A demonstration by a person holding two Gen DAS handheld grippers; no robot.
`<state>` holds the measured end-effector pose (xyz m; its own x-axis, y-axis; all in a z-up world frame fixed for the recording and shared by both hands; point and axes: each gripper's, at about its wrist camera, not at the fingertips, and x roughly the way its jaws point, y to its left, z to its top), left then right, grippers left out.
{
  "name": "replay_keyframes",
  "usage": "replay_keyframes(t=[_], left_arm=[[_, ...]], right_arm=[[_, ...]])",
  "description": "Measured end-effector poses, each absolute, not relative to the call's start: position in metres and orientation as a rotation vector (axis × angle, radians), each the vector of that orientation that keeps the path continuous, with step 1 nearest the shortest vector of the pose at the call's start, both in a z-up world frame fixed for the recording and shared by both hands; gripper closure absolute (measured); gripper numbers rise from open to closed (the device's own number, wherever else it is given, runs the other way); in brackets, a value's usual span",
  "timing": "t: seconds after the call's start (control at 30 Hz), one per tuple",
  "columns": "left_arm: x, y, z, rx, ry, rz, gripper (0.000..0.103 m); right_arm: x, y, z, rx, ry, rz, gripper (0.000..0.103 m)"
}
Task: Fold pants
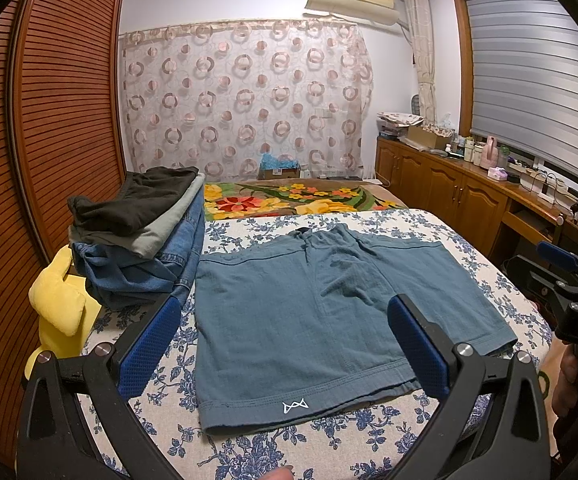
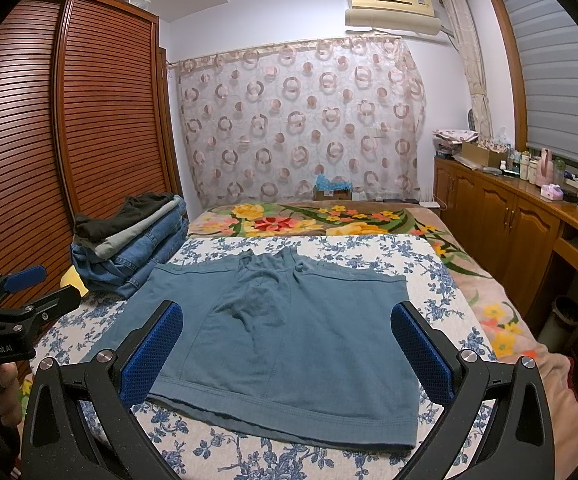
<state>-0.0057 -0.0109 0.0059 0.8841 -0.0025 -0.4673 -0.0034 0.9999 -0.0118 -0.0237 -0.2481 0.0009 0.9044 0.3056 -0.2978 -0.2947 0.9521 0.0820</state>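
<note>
Teal-blue shorts (image 1: 313, 312) spread flat on the floral bedsheet (image 1: 369, 444), waistband toward the far end, leg hems toward the cameras; small white logo on the near hem in the left wrist view. Some puckering around the crotch and drawstring area (image 2: 273, 264); otherwise smooth. Not yet folded, judging by both legs lying side by side. Left gripper (image 1: 285, 344) poised above the near hem, blue pads wide apart, nothing between them. Right gripper (image 2: 287, 352) likewise over the near edge, pads spread, empty. Neither touching cloth, as far as visible. Just beside the shorts, on the left: stack of folded clothes (image 1: 141, 236) — dark garment on top, grey under it, denim at the base. Yellow soft item (image 1: 61, 312) at the bed's left edge, beside the wooden louvred wardrobe (image 1: 49, 120). Flowered blanket (image 2: 321, 216) beyond the sheet, patterned curtain (image 2: 301, 120) behind. Risks, as judged: pinching only the top layer at the hem, leaving the lower layer behind and skewing the fold; uneven lift between the two hands dragging the crotch wrinkles into a crooked crease; a swing leftward brushing the stack and toppling it; the sheet being caught along with the cloth.
</note>
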Motion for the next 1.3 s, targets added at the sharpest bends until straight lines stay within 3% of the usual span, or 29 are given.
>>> replay_keyframes(t=[0.8, 1.3], left_arm=[[-0.008, -0.023, 0.015, -0.013, 0.497, -0.004, 0.000], [0.007, 0.009, -0.027, -0.042, 0.615, 0.016, 0.000]], right_arm=[[-0.023, -0.248, 0.001, 0.032, 0.316, 0.315, 0.000], [-0.003, -0.259, -0.003, 0.011, 0.408, 0.318, 0.000]])
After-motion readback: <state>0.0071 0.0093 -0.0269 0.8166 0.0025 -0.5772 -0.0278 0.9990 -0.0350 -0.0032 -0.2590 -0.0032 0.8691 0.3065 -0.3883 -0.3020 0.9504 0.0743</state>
